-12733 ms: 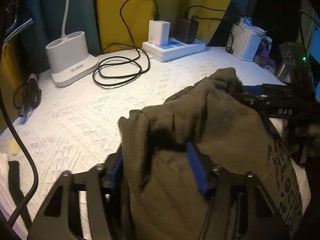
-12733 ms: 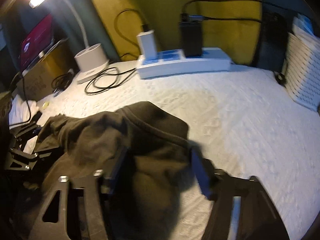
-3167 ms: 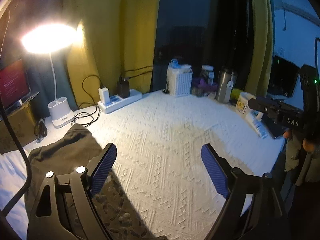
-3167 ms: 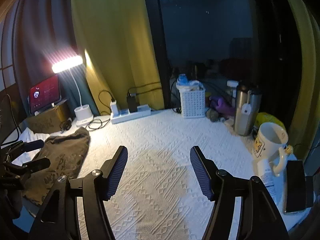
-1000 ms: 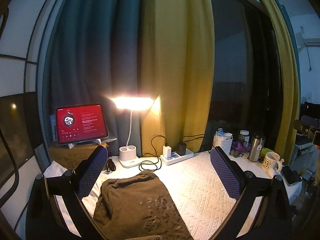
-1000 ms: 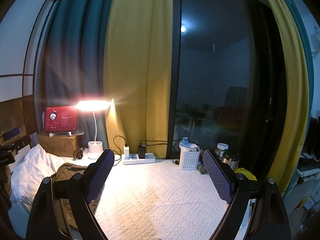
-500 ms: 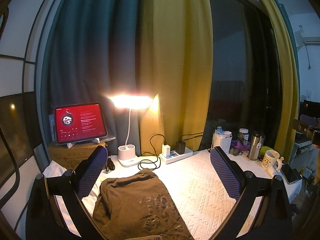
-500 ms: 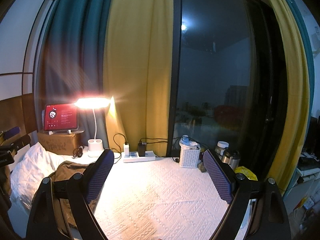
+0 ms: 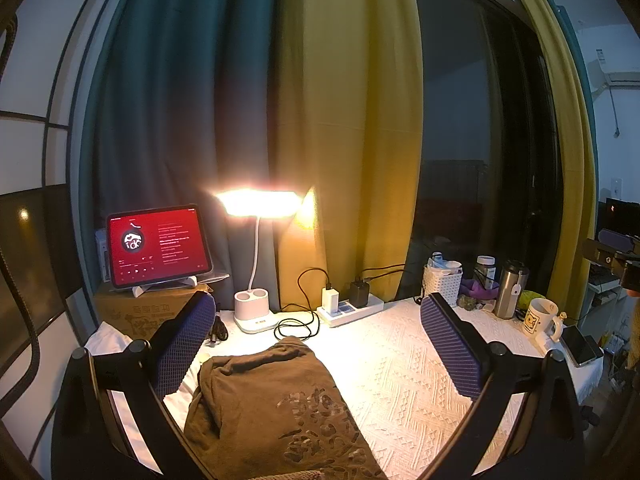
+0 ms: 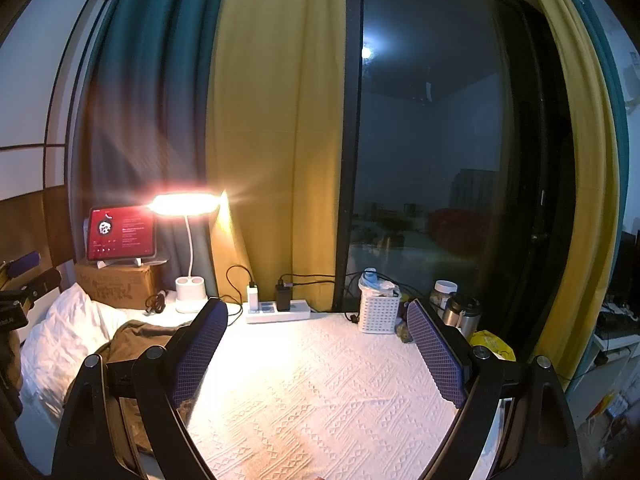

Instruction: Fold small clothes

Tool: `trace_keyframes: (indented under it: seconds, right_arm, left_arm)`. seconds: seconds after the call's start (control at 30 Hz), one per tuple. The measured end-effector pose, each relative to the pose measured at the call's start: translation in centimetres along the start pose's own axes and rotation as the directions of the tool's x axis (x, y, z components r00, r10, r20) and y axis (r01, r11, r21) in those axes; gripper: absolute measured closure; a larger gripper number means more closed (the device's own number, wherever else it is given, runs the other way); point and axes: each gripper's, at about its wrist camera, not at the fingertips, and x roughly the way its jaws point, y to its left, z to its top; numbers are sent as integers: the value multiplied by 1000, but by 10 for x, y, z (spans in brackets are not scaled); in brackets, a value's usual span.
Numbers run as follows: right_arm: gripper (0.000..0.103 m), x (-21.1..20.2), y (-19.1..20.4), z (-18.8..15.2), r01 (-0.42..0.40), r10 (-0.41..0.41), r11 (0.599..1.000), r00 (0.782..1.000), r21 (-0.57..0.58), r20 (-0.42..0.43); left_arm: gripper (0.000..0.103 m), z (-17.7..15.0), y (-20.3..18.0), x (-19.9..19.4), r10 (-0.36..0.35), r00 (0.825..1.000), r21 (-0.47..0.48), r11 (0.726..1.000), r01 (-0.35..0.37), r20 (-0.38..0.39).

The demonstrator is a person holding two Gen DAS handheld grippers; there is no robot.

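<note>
A brown garment (image 9: 276, 408) with a dark printed pattern lies folded on the white textured cloth (image 9: 400, 380), at the table's left end. My left gripper (image 9: 316, 328) hangs well above and behind it, open, nothing between its blue pads. In the right wrist view the same garment (image 10: 136, 336) shows at the lower left, partly behind the left finger. My right gripper (image 10: 316, 332) is open too and held high over the bare middle of the cloth (image 10: 320, 392). Part of the other gripper (image 10: 20, 292) shows at the left edge.
A lit desk lamp (image 9: 256, 272), a power strip with chargers (image 9: 352, 304) and a looped cable (image 9: 298, 326) stand at the back. A red-screened tablet (image 9: 158, 244) sits on a cardboard box. A white basket (image 9: 442, 284), steel tumbler (image 9: 510, 294), mug (image 9: 540, 318) and phone (image 9: 578, 344) crowd the right end.
None over the last second. Earlier both grippers held the garment; since then they let go and drew back and up, leaving it folded at the left.
</note>
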Motion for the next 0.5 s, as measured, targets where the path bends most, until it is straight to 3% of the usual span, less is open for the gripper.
trace_keyframes:
  seconds: [0.5]
  right_arm:
    - [10,4,-1,-3,2,-2,1000,1000,5,-8]
  left_arm:
    - [1,-2,-2,1,-9,1000,4,1000,9,-3]
